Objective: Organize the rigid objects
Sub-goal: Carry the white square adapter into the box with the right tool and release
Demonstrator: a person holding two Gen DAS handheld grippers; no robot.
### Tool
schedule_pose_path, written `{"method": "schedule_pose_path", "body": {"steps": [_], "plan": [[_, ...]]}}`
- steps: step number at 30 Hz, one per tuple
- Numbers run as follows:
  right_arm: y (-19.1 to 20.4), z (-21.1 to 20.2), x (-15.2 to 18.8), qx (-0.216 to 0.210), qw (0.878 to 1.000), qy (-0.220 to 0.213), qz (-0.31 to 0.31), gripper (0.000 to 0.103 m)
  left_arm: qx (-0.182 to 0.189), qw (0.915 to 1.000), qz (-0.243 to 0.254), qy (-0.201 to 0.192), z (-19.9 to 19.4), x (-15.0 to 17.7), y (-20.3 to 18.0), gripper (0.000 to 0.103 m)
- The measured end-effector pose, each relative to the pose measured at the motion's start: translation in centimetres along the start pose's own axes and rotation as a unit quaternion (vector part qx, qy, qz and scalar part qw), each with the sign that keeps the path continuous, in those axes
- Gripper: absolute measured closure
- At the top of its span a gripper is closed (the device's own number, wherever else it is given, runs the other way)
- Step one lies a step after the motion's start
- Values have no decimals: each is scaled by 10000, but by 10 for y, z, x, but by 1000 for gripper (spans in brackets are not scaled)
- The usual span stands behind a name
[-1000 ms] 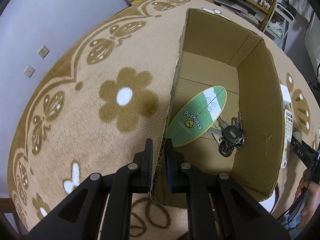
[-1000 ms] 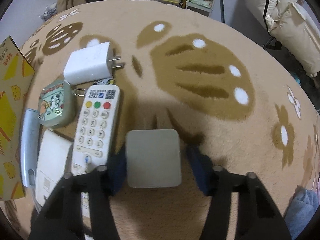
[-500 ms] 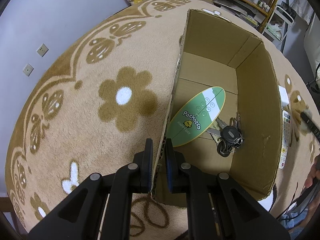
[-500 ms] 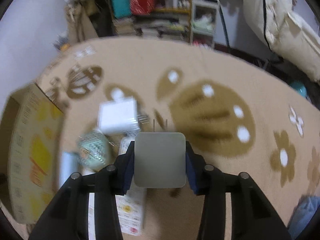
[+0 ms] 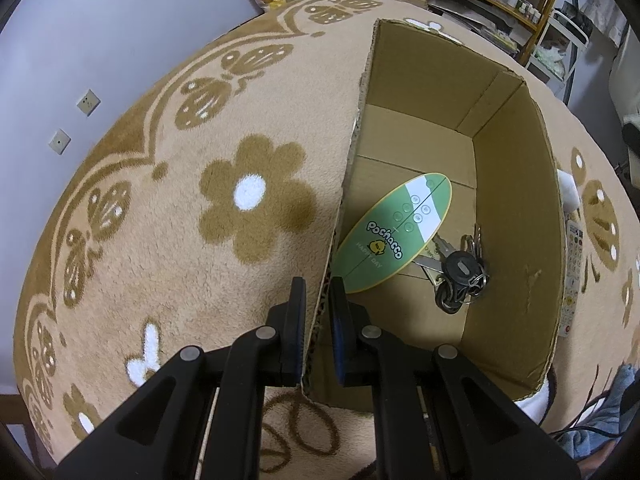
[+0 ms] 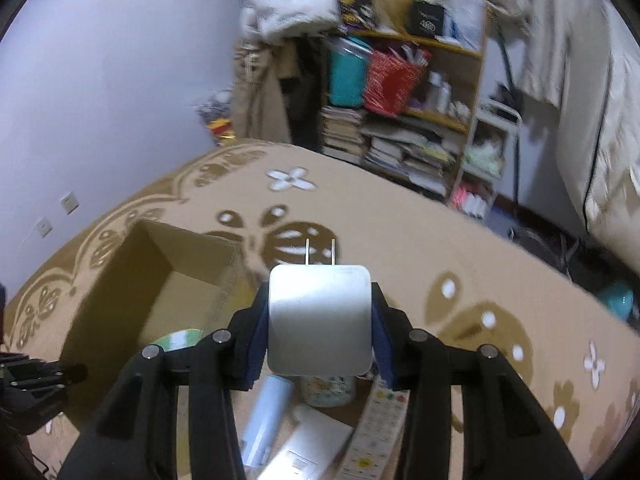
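Right claw [image 6: 320,328] clenched on white charger [image 6: 319,322], raised beside cardboard box [image 5: 516,240] for deposit; left claw [image 5: 318,312] clamps box wall, steadying it.

This is a lived-in room of a home — the floor is covered by a soft beige carpet [image 5: 168,264] with brown flowers and butterflies. Against the wall stands a wooden shelf [image 6: 436,92] full of stacked books [image 6: 344,132], bags and small bottles, and pale fabric [image 6: 580,60] hangs at the right. Wall sockets [image 5: 89,102] sit low on the plain wall.
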State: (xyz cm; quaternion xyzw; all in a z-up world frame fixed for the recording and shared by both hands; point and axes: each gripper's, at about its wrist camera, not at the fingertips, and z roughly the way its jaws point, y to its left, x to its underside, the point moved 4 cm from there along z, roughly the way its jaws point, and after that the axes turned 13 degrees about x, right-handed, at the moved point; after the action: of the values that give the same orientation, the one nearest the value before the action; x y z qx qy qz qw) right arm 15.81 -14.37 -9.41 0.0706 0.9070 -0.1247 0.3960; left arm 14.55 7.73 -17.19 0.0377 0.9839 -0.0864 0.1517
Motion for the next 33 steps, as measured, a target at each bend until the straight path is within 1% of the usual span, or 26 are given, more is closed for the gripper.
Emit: {"method": "schedule_pose_path", "body": {"steps": [3, 7, 12, 16, 25, 33], "plan": [[24, -5, -2, -172, 9996, -105, -222, 55, -34, 10000, 14, 0, 1, 0, -1, 92], [60, -8, 6, -368, 9972, -181, -621, 55, -57, 10000, 52, -4, 0, 1, -2, 92], [88, -9, 20, -792, 9934, 13, -834, 55, -60, 10000, 39, 1, 1, 1, -2, 92], [96, -10, 25, -859, 9917, 13, -960, 55, -98, 9999, 56, 9, 1, 1, -2, 92], [110, 7, 41, -1065, 9882, 259, -1072, 55, -121, 9999, 46, 27, 1, 0, -3, 92], [124, 15, 55, -1026, 9850, 394, -1326, 55, -104, 9999, 45, 24, 1, 0, -2, 92]]}}
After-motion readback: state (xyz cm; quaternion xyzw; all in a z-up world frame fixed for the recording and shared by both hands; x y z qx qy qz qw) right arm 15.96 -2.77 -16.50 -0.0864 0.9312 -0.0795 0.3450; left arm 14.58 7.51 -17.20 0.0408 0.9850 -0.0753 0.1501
